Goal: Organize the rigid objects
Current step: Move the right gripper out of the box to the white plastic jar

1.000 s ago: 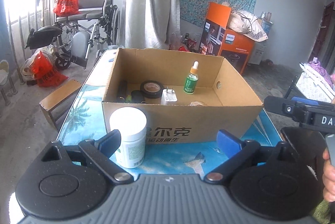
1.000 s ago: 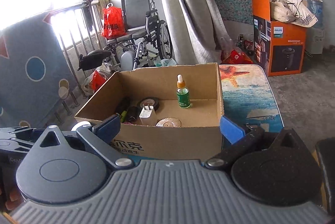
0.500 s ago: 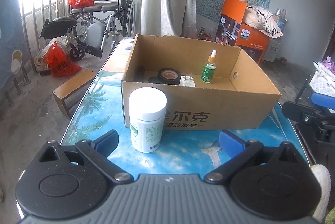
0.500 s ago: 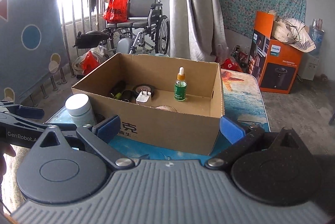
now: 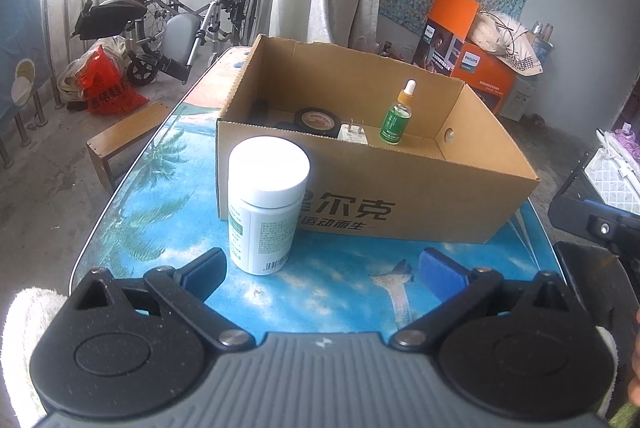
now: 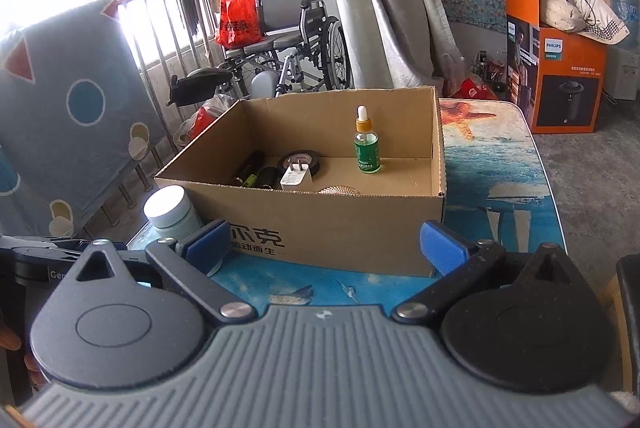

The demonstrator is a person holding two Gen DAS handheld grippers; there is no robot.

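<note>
The glossy printed table (image 5: pixel 344 292) carries a rectangular corrugated cardboard box (image 5: pixel 420 204). A cylindrical white plastic jar (image 5: pixel 266 204) stands upright at the box's 7 o'clock corner, outside it. Left gripper (image 5: pixel 324 272) and right gripper (image 6: pixel 324 242) have their jaws apart, empty.

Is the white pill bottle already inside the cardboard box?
No, the white pill bottle stands on the table outside the cardboard box.

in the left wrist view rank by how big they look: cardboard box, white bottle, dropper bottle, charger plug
1. cardboard box
2. white bottle, though it stands nearest the camera, which enlarges it
3. dropper bottle
4. charger plug, partly hidden behind the box wall, so its place after the dropper bottle is unsure
</note>
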